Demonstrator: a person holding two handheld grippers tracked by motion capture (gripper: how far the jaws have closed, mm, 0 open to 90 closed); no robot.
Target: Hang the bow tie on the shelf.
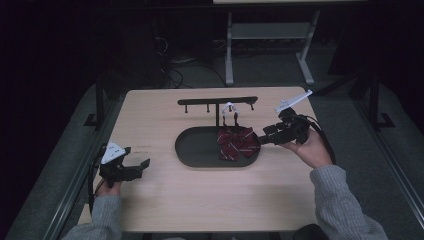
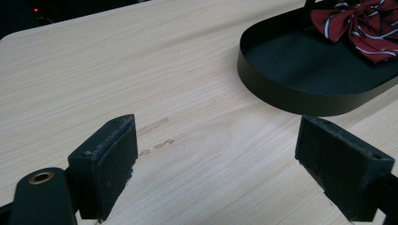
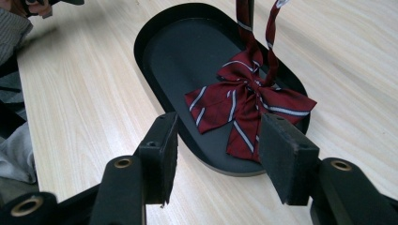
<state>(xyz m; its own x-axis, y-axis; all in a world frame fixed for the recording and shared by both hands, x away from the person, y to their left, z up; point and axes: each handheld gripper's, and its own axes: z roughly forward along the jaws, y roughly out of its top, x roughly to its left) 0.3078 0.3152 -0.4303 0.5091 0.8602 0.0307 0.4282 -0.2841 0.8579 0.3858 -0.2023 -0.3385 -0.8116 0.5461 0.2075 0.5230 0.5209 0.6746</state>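
at the left of the high view, the left gripper (image 1: 140, 165) sits low over the near-left part of the wooden table (image 1: 165, 200), held by the person's left hand (image 1: 107, 189) with a grey sleeve behind it; its jaws stand spread wide with nothing between them, and in the left gripper view the left gripper (image 2: 216, 164) frames only bare wood grain and a few faint smudges (image 2: 155, 133) on the table (image 2: 141, 70); it is well apart from the tray.

toward the middle lies a black oval tray (image 1: 197, 147), its low rim plain in the left gripper view as the tray (image 2: 281, 89); a black stand with a horizontal bar (image 1: 217, 101) rises from the tray's far side; a dark red bow tie with pale stripes (image 1: 236, 142) rests in the right half of the tray, its strap running up toward the bar.

at the right, the right gripper (image 1: 265, 136) is held by the right hand (image 1: 312, 150) just beside the tray's right end, pointing at the bow; in the right gripper view the right gripper (image 3: 218, 145) has its jaws parted and empty, hovering at the tray's near rim (image 3: 220, 166), with the bow tie (image 3: 246, 103) just beyond and between them; whether the pads touch the cloth i cannot tell.
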